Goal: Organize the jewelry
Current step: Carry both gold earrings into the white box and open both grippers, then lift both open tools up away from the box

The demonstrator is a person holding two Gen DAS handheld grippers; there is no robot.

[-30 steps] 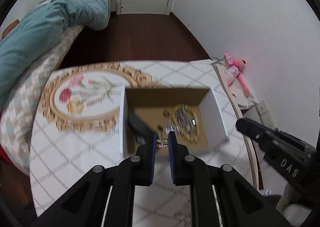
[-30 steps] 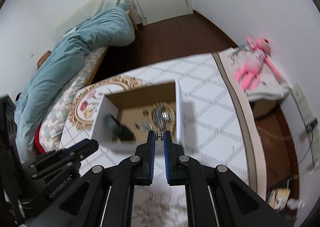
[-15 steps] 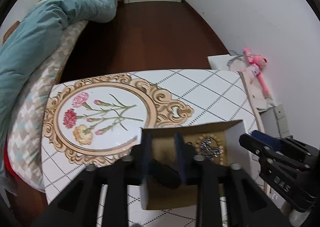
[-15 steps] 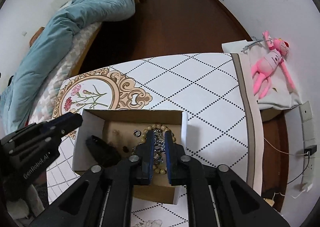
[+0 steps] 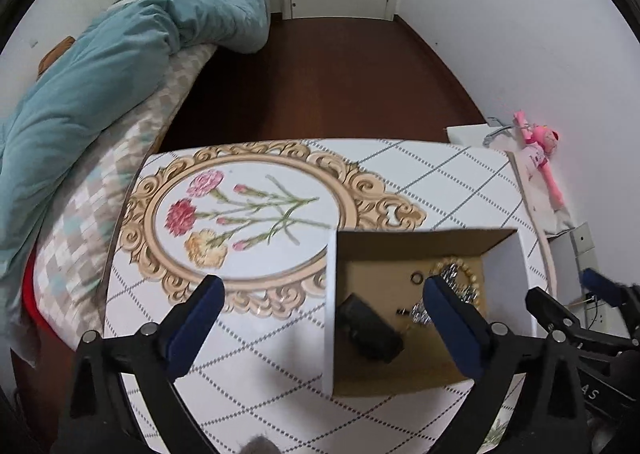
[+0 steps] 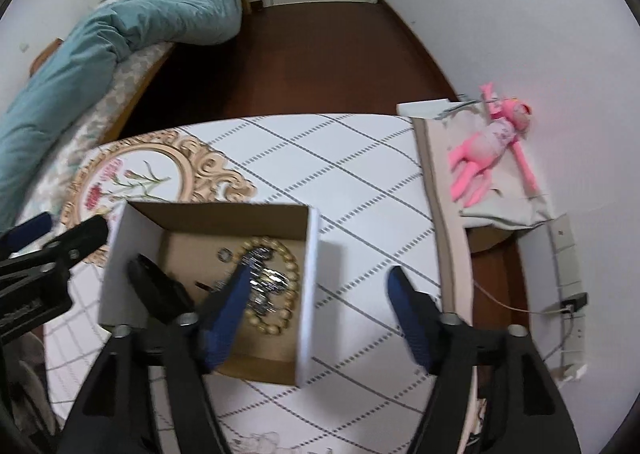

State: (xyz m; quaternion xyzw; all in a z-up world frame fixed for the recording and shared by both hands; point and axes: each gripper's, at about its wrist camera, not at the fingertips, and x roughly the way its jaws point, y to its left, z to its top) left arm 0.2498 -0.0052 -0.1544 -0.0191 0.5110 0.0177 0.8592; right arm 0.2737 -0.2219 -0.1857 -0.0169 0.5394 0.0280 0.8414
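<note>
Open white cardboard box (image 5: 416, 318) on patterned desk (image 5: 440, 181), holding beige bead bracelet (image 5: 460, 270), silver chain jewelry (image 5: 420, 312), black oblong case (image 5: 368, 328). Left gripper (image 5: 320, 318) spread wide above.

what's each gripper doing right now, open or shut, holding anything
Left gripper: open, holding nothing, above the box's left wall.
Right gripper: open, holding nothing, straddling the box's right wall.
</note>
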